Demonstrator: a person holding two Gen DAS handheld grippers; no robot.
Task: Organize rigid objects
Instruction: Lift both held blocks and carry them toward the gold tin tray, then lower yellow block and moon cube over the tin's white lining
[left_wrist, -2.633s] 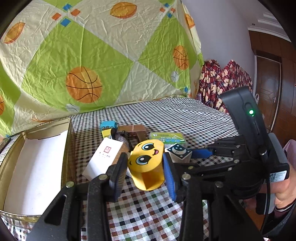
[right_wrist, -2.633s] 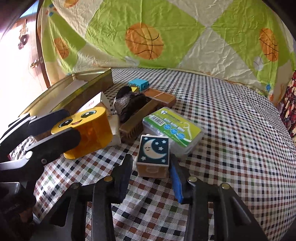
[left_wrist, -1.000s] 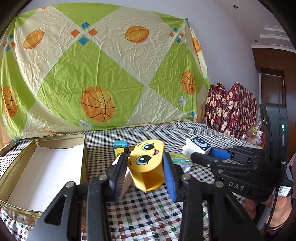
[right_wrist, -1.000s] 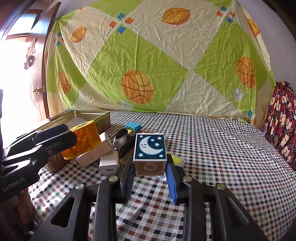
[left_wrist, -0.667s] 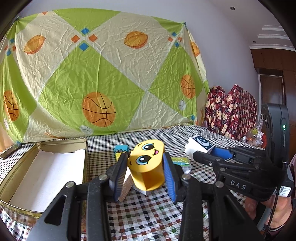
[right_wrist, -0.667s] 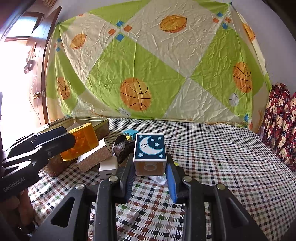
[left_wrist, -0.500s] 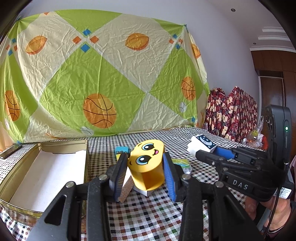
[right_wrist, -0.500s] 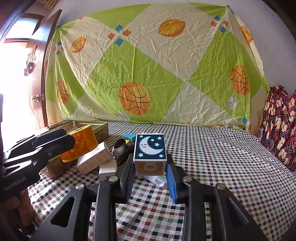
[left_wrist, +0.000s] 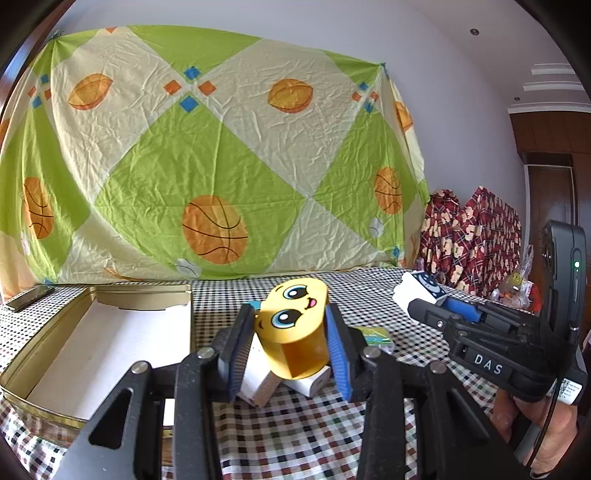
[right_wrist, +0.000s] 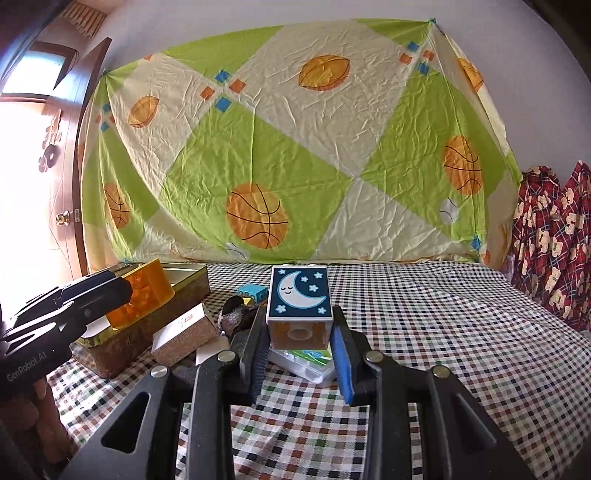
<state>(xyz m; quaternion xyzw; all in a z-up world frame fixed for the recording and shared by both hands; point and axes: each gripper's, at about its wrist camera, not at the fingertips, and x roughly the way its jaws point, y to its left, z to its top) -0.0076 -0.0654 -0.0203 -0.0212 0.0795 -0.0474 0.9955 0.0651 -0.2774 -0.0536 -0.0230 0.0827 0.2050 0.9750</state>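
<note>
My left gripper is shut on a yellow block with a cartoon face, held above the checked table. In the right wrist view that same yellow block hangs near the tin box. My right gripper is shut on a block with a moon picture, also lifted off the table. From the left wrist view the moon block shows at the right, in the right gripper. The open gold tin box with a white bottom lies at the left.
On the checked cloth lie a white and brown carton, a white charger, a clear case with a green label, a blue and yellow brick and a dark lump. A sheet with basketballs hangs behind.
Both grippers have tilted up a little with their blocks still held, so more of the wall shows and the table objects sit lower in view.
</note>
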